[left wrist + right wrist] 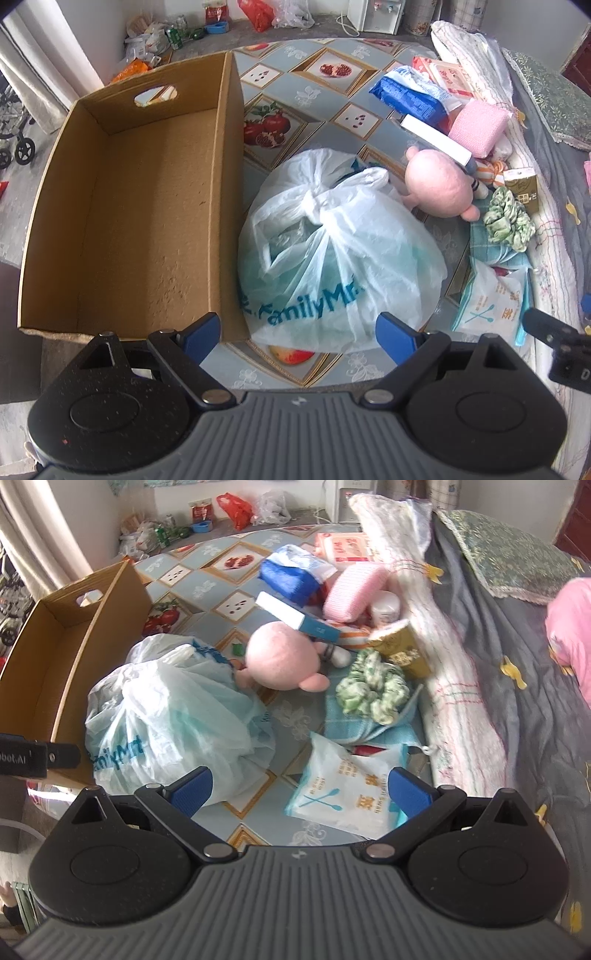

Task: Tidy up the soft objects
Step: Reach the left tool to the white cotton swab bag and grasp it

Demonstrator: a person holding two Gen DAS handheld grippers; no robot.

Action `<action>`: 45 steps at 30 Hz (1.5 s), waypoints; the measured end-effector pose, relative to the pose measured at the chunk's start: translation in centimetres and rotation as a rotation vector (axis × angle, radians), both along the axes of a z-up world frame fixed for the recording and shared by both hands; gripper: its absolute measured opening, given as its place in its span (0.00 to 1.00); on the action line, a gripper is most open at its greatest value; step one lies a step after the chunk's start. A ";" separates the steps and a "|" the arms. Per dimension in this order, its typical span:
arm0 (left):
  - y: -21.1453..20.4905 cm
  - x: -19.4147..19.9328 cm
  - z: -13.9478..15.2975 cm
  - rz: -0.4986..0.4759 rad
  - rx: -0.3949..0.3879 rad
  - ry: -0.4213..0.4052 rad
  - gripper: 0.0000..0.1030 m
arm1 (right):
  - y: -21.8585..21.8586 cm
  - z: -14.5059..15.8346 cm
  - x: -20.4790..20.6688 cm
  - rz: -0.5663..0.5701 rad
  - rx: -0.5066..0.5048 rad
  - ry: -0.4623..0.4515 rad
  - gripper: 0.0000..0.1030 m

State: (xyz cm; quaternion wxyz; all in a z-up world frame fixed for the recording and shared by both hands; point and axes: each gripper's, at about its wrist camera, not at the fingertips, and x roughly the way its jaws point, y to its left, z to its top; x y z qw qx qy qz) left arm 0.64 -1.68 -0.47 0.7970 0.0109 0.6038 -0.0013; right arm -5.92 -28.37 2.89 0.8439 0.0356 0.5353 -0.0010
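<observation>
An empty cardboard box (125,206) (55,642) stands on the left of the patterned table. A knotted white FamilyMart bag (332,251) (173,716) lies right beside it. Behind the bag lie a pink plush toy (439,184) (284,657), a green scrunchie (508,219) (373,690), a pink sponge (478,127) (356,590) and a teal cloth (365,727). My left gripper (301,334) is open and empty just above the bag's near side. My right gripper (303,788) is open and empty above a cotton swab pack (347,794) (491,302).
A blue packet (410,96) (291,576), a white-and-blue box (437,140) (295,618), a gold carton (402,650) and a red-printed pack (343,546) crowd the back right. A bed with quilts (498,627) borders the table's right side. Clutter lies on the floor beyond.
</observation>
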 end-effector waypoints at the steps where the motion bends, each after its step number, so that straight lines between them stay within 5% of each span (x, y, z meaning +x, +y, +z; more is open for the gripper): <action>1: -0.2 0.3 0.1 -0.002 0.000 -0.005 0.89 | -0.7 0.0 0.0 -0.013 0.004 -0.006 0.99; 10: -3.2 1.9 0.4 -0.063 -0.036 -0.090 0.89 | -6.9 -1.1 -0.9 -0.102 0.052 -0.015 0.99; 19: -9.2 1.4 -1.6 -0.245 -0.085 -0.100 0.89 | -13.7 -3.9 -1.9 -0.178 0.217 0.054 0.91; 26: -13.9 0.1 -5.1 -0.309 -0.082 0.005 0.87 | -16.7 -4.9 0.6 0.046 0.252 0.065 0.69; 30: -16.5 -1.2 -7.8 -0.343 -0.072 0.063 0.75 | -16.8 -6.0 2.7 0.200 0.276 0.096 0.51; 36: -19.5 -2.2 -11.3 -0.354 -0.138 0.143 0.62 | -15.1 -8.0 5.8 0.371 0.340 0.115 0.43; 45: -22.9 -1.4 -15.2 -0.333 -0.186 0.203 0.54 | -12.6 -12.3 8.2 0.463 0.381 0.184 0.36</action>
